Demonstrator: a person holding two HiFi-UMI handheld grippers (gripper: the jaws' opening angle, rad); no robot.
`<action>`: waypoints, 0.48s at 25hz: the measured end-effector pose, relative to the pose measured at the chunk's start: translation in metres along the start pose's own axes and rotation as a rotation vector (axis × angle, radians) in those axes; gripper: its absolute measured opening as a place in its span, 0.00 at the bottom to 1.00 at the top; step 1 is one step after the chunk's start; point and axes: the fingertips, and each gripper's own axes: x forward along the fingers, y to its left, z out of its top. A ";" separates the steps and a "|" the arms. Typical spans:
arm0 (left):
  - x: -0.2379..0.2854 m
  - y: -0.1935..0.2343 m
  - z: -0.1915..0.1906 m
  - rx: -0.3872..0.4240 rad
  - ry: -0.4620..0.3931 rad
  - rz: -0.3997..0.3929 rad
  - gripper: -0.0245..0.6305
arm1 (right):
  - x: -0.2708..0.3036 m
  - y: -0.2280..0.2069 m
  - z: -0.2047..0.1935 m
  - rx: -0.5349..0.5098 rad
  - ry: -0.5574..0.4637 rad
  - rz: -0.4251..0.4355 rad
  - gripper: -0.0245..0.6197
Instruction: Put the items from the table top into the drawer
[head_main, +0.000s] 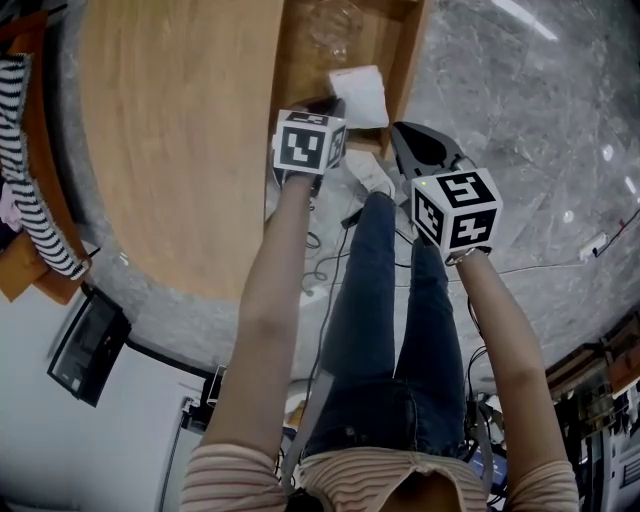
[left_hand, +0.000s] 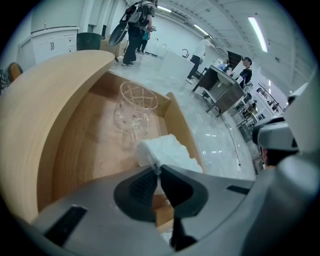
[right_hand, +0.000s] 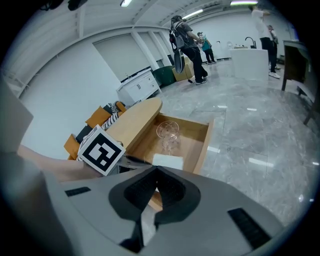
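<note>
Right gripper (right_hand: 155, 171): jaws together, nothing between them, parked off the bench's right edge over the floor. Leave it there.

Left gripper (left_hand: 157, 169): jaws closed on the near corner of the white folded cloth (left_hand: 167, 150). Thin pinch, only 1 corner. The cloth sits inside the open drawer (left_hand: 177, 120), which sticks out past the bench's (head_main: 180, 130) right edge. It's close to the drawer's outer wall at the near end. Can't tell if it's already resting on the drawer floor.

Step in hand, as I read it: set down and release.
- Lower until the cloth lies flat, then open the jaws. Don't drop it from height, it'll unfold.
- Keep it at the near end. 1 clear glass (left_hand: 135, 107) lies further in, just beyond the cloth, and will probably roll if nudged.
- Withdraw straight up, clear of the outer wall.

No other items show on the visible bench top, so this is likely the last one.
</note>
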 end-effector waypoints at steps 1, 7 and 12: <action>0.001 0.000 0.001 0.001 0.002 -0.003 0.08 | 0.003 0.000 0.001 0.002 0.001 -0.002 0.05; 0.010 0.000 0.004 0.029 0.012 -0.010 0.08 | 0.017 0.000 0.006 0.009 0.006 -0.005 0.05; 0.017 0.003 0.001 0.089 0.043 -0.012 0.08 | 0.024 0.002 0.005 0.008 0.009 -0.003 0.05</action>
